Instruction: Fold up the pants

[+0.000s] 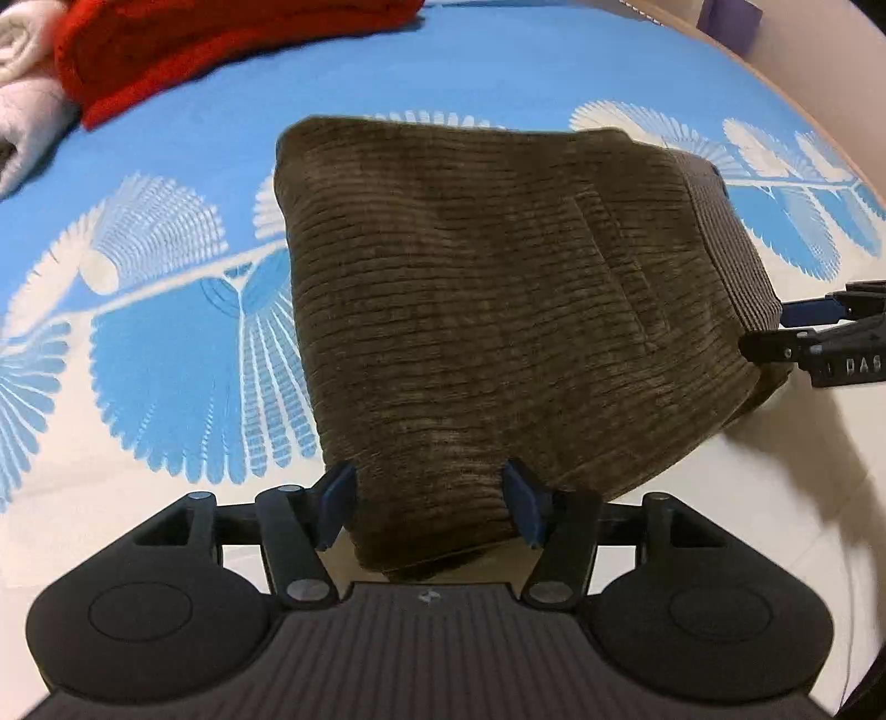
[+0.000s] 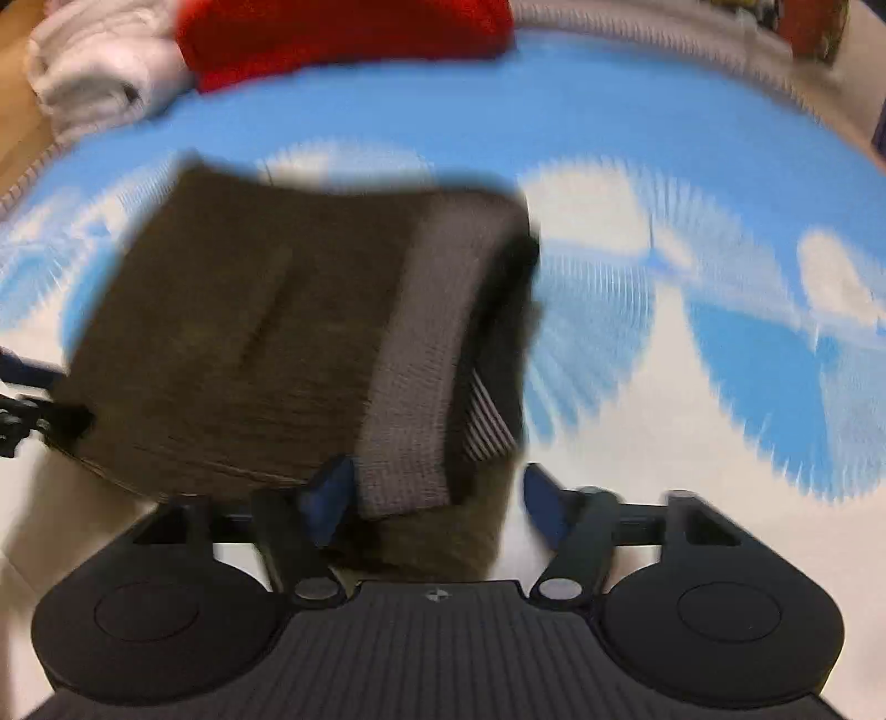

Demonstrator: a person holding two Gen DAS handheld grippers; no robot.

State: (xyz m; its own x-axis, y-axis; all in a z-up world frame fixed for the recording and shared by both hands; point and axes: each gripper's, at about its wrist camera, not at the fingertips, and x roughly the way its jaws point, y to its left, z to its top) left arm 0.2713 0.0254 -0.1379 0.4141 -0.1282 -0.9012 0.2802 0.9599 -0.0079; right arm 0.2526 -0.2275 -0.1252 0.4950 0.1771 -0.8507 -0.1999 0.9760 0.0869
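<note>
The bed cover, blue with a white leaf print, fills both views, and at its far edge lie a red garment and some rolled white cloth. In the middle of the cover lie the pants, brown corduroy, already brought into a compact thick packet with several layers; the grey ribbed waistband runs along the right side of the packet. The near edge of the packet seems lifted a little from the cover, with a shadow under it. The left gripper has its blue pads on both sides of the near left corner, and the cloth fills the gap between them, so I judge it is clamped on the pants. The right gripper is at the near right corner by the waistband; the cloth touches its left pad, but a gap is visible before the right pad, so I cannot tell if it grips. The step in hand seems one of the last folds. The next move probably calls for carrying both corners together, level, so the layers do not slip apart.
</note>
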